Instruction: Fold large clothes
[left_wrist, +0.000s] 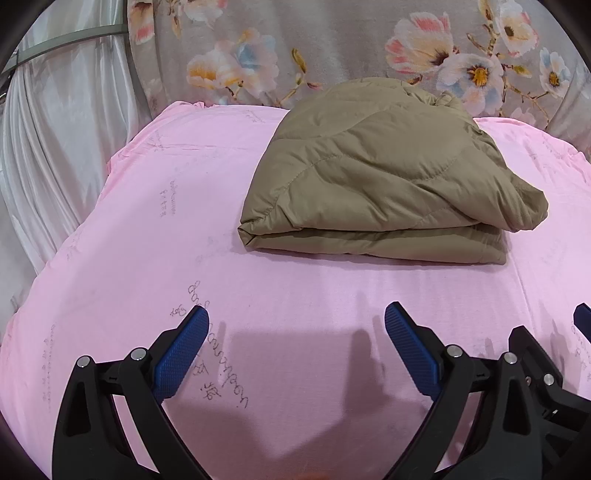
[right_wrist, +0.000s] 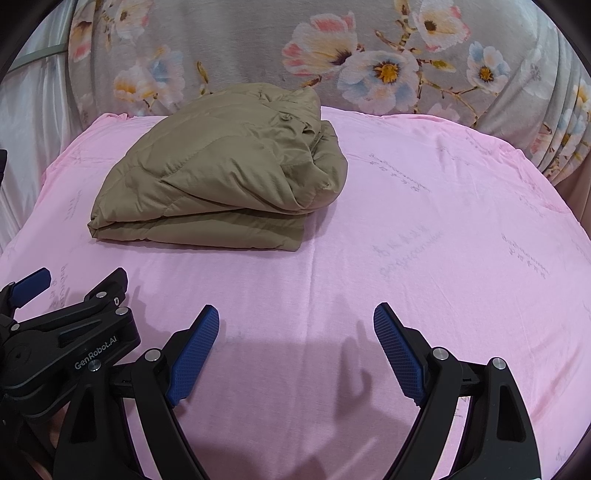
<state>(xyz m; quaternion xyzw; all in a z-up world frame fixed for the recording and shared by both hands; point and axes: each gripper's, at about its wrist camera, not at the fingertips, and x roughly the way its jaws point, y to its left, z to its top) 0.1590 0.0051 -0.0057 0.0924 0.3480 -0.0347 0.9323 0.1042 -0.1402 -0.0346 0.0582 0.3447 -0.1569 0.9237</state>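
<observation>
The left claw (left_wrist: 296, 319) with its bumpy blue pads (left_wrist: 183, 352) stands wide open, with nothing in it. It hangs over a big pink sheet with faint grey writing (left_wrist: 147, 229), and only the sheet shows between its two black fingers. The right claw (right_wrist: 296, 318) is wide open too, and it holds nothing. Its blue pads (right_wrist: 194, 356) also hang over the bare pink sheet.

The two claws sit side by side, close together — from the right claw's camera, the left claw's black side shows just to the left, with small white letters on it.

The puffy brown quilted coat (left_wrist: 380, 177) lies folded in a thick, neat pile on the pink sheet. It is well ahead of both claws and touches neither one. From the left claw it is ahead and a bit to the right. From the right claw it (right_wrist: 221, 170) is ahead and to the left. Its folded edge faces the claws, and a bunched-up part sits at the far right of the pile.

Behind the coat hangs a grey cloth with big pink and white flowers (left_wrist: 258, 55). Far off to the left of the left claw hangs a shiny white curtain (left_wrist: 55, 122).
</observation>
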